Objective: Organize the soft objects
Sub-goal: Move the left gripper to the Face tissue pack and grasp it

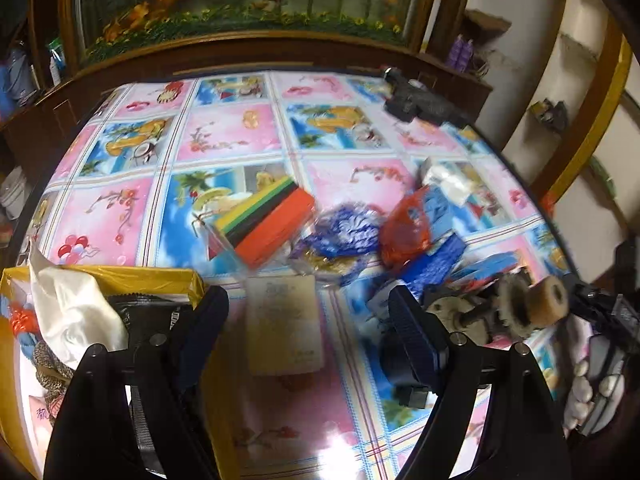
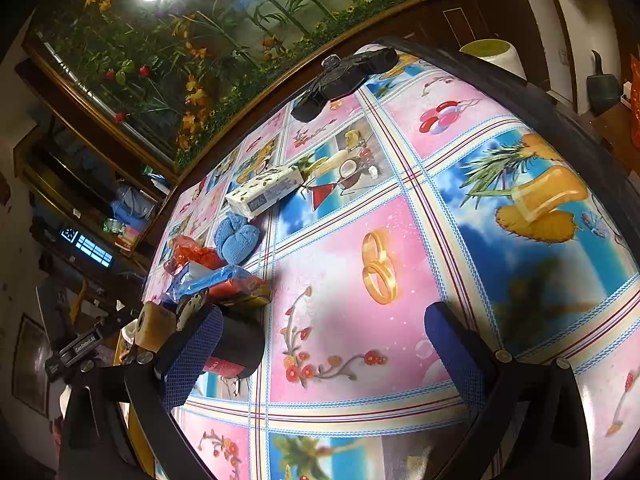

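My left gripper (image 1: 308,300) is open and empty above the table, just short of a pale packet (image 1: 282,322). Beyond it lie a striped sponge stack (image 1: 266,220), a blue-and-white mesh scrubber (image 1: 346,232), a red bag (image 1: 406,230) and blue packets (image 1: 436,256). A yellow box (image 1: 100,276) at the left holds white cloth (image 1: 68,304) and rope. My right gripper (image 2: 320,320) is open and empty over bare tablecloth. In the right wrist view a tissue pack (image 2: 266,190), a blue knit ball (image 2: 236,238), the red bag (image 2: 192,254) and blue packets (image 2: 208,278) lie to the left.
The table (image 2: 440,240) has a bright patterned cloth. A black camera mount (image 2: 344,72) sits at its far edge, also in the left wrist view (image 1: 416,100). The other gripper's body with a foam roller (image 1: 548,300) is at the right. Wooden cabinets and a mural stand behind.
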`<state>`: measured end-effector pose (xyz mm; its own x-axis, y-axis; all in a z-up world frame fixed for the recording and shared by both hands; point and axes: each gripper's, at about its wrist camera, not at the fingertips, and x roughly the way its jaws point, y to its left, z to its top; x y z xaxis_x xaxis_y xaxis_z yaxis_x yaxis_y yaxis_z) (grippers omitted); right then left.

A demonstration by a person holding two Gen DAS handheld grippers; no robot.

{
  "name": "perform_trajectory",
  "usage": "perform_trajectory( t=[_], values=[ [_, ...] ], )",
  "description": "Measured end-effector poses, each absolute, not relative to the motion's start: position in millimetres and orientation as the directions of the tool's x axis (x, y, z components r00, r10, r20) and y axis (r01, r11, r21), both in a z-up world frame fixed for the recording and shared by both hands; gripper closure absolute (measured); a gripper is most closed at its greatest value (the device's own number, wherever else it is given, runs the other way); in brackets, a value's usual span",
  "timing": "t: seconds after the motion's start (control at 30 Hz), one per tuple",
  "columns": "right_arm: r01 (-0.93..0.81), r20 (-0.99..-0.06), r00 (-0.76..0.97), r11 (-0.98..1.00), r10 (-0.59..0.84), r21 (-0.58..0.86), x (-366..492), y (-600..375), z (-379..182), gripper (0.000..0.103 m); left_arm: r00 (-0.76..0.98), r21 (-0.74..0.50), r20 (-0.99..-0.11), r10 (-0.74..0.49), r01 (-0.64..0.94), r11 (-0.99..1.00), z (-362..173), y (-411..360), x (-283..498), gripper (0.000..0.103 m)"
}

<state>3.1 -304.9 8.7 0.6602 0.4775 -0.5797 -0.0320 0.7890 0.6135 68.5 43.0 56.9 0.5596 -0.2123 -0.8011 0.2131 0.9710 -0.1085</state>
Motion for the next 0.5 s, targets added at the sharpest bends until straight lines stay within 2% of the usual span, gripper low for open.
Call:
perform_trajectory(
  t=[0.2, 0.4, 0.47, 0.5],
  values=[
    [-0.038, -0.583, 0.657, 0.793, 0.478, 0.608, -1, -305, 10, 0.001, 0.536, -0.130, -0.822, -0.194, 0.154, 0.979, 43, 51, 79, 0.021],
    [-0.039, -0.584, 0.655, 0.793, 0.480, 0.608, -4, -306, 14, 0.001, 0.491, -0.008, -0.862, -0.129, 0.241, 0.971, 36, 31, 84, 0.021],
    [-0.040, -0.585, 0.654, 0.794, 0.479, 0.607, -4, -305, 13, 0.001, 0.457, -0.030, -0.877, -0.148, 0.257, 0.966, 34, 29, 90, 0.024],
    [-0.039, -0.585, 0.655, 0.794, 0.479, 0.607, -4, -305, 14, 0.001, 0.431, -0.057, -0.886, -0.170, 0.262, 0.963, 32, 30, 92, 0.040]
  ],
)
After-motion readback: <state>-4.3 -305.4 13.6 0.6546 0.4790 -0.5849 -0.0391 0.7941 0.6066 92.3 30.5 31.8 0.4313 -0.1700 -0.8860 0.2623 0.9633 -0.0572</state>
